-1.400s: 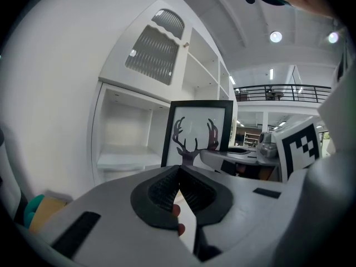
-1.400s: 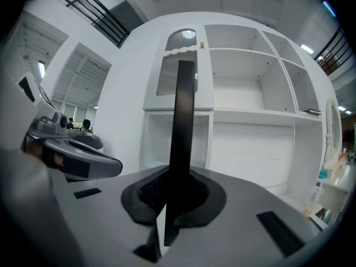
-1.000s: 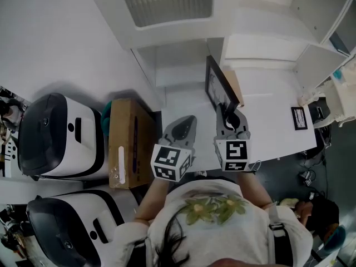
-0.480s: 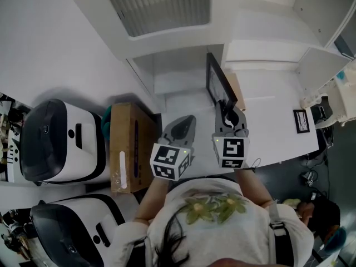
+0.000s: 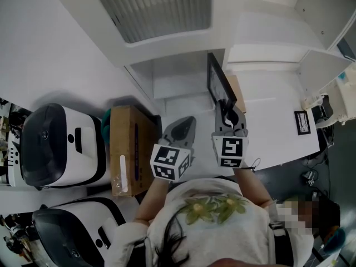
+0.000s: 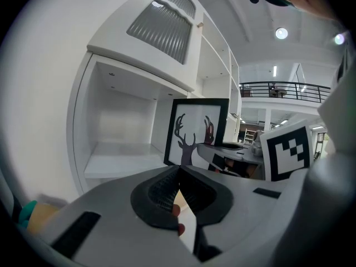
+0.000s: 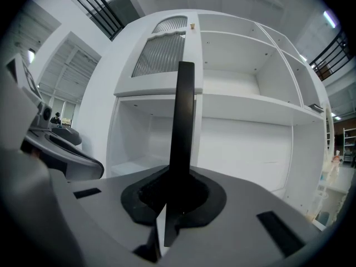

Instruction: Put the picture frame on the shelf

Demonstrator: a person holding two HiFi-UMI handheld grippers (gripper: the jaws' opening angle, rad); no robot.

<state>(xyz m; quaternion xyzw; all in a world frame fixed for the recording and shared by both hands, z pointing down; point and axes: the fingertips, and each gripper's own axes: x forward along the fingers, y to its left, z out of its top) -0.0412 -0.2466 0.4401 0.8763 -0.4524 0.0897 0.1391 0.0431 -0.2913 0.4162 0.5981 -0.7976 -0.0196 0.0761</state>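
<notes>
Two grippers show in the head view, side by side in front of the person (image 5: 217, 221). The right gripper (image 5: 227, 108) is clamped on the near bottom edge of the frame (image 5: 217, 82), which stands upright, edge toward the person, just in front of the white shelf (image 5: 178, 77) and above the table (image 5: 272, 138). It is not yet on the shelf. The left gripper (image 5: 188, 121) is just beside it, its jaws together and holding nothing. Left of the table is a cardboard box (image 5: 129, 149), and further left are two white-and-black machines (image 5: 55, 143). A small picture (image 5: 302, 122) lies near the table's right end.

From the left gripper view, the left gripper (image 6: 179, 171) has its jaws closed tip to tip with nothing between them. Beyond them the frame (image 6: 197, 131) faces this way, black-edged with a deer silhouette on white. The right gripper (image 6: 233, 152) reaches in under it from the right. Behind the frame is an open shelf (image 6: 119, 160) compartment, with a slatted door (image 6: 164, 24) above.

From the right gripper view, the right gripper (image 7: 179, 177) grips the frame (image 7: 182, 110), seen edge-on as a dark upright bar rising from the closed jaws. The shelf (image 7: 250, 107) fills the background, and the left gripper (image 7: 61, 149) shows at the left.
</notes>
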